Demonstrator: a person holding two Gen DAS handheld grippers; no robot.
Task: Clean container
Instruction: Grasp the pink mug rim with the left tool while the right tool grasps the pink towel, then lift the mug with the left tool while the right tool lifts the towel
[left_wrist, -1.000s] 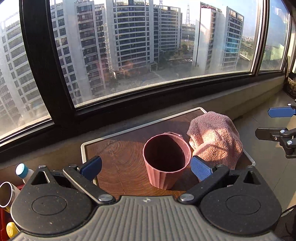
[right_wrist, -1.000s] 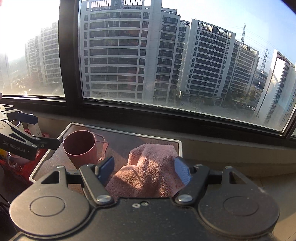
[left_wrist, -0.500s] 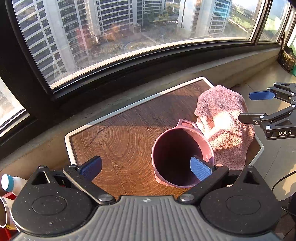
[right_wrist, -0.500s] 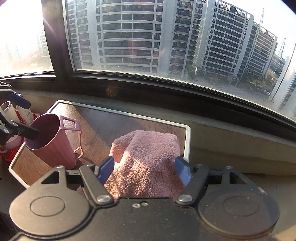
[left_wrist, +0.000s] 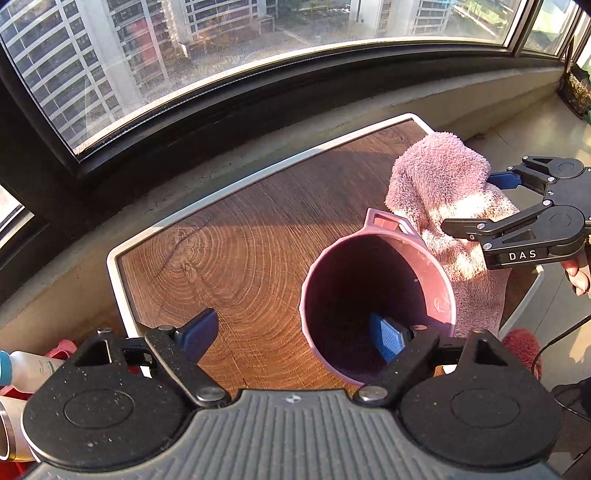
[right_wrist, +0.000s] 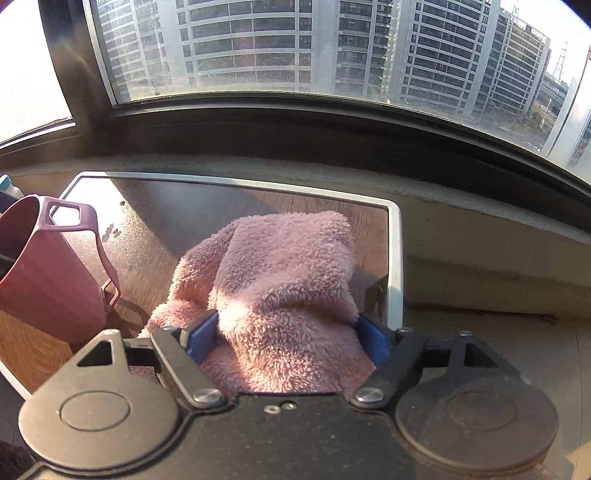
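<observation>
a pink cup stands on a wood-grain tray by the window, its handle toward the glass; the left gripper is spread wide, its right pad inside the cup's mouth, its left pad outside over the tray, not clamped on the wall; a pink towel lies heaped at the tray's right end, just beside the cup; the right gripper straddles the towel, jaws apart, a blue pad on either side of the heap; whether the pads press the towel cannot be told; bottles sit off the tray's left edge.
</observation>
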